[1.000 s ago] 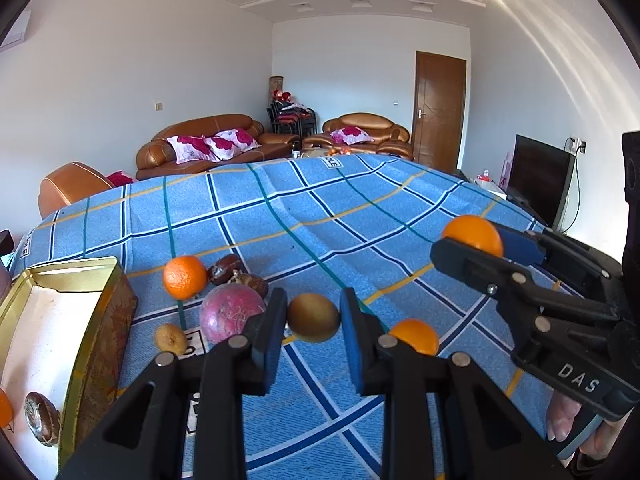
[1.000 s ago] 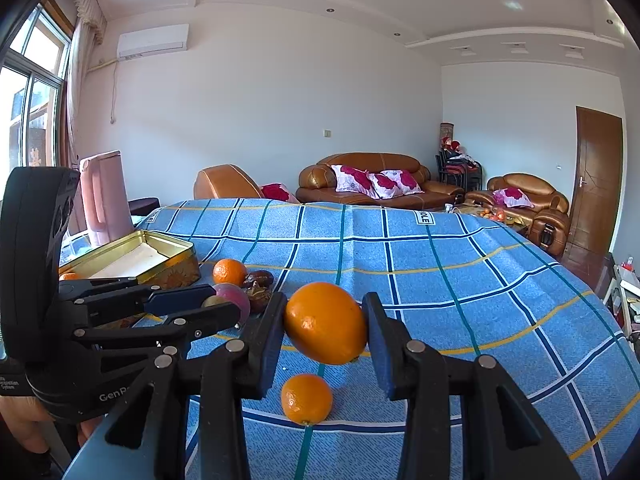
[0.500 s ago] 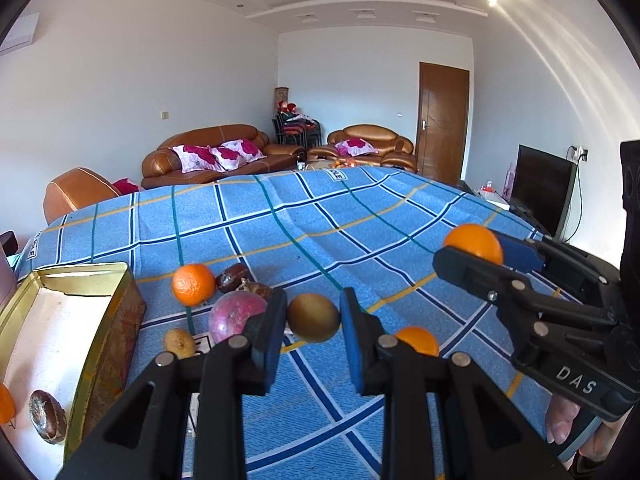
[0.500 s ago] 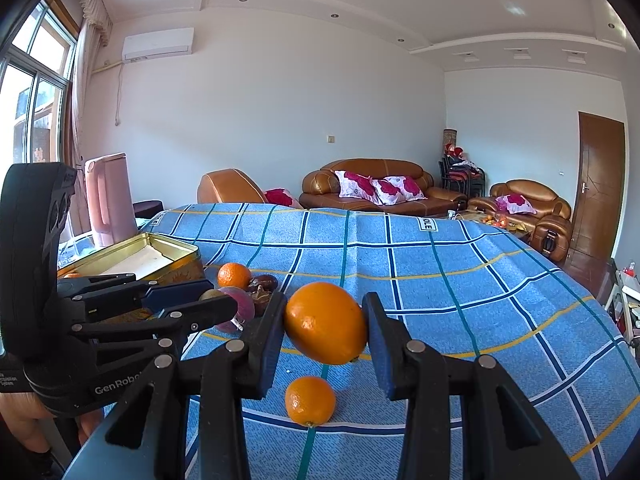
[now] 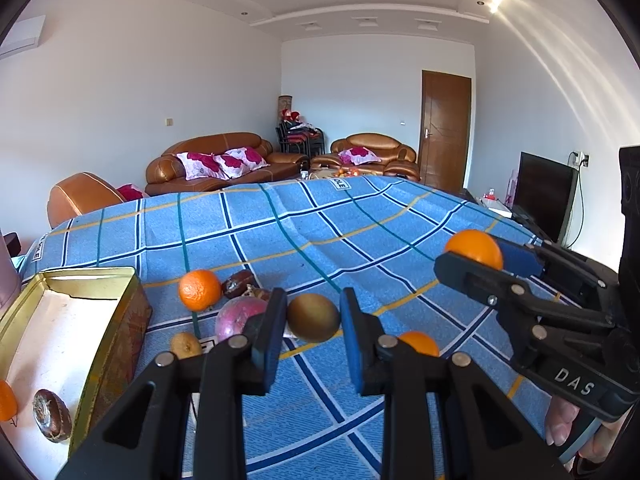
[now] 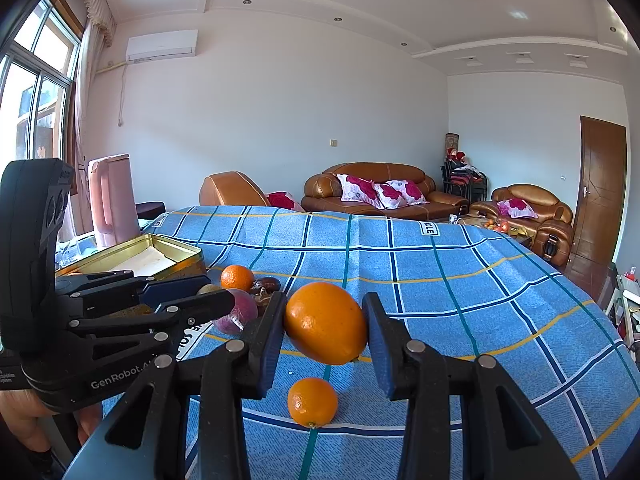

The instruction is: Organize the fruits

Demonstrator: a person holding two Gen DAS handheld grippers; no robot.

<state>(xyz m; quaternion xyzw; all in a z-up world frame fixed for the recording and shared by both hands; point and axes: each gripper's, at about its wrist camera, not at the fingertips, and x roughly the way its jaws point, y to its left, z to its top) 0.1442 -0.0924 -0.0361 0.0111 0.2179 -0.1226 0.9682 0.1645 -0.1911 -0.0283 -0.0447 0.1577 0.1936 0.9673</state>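
Right gripper (image 6: 325,330) clamping a smooth oval orange (image 6: 326,323), left gripper (image 5: 313,318) pinching a matte brown round fruit (image 5: 313,317) – gold metal tin (image 5: 116,332) beside

Fruit cluster (image 5: 236,312) and tin (image 5: 116,344) crowd the left gripper's (image 5: 313,330) left; bare cloth (image 5: 320,232) lies ahead.

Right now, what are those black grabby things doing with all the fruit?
A person is sorting fruit on a blue checked cloth, with a grabber in each hand. The right gripper is squeezing a big orange and holding it up in the air. The left gripper is holding a brownish-green fruit. A gold tin on the left already holds a couple of fruits. More wait on the cloth, including a small orange.
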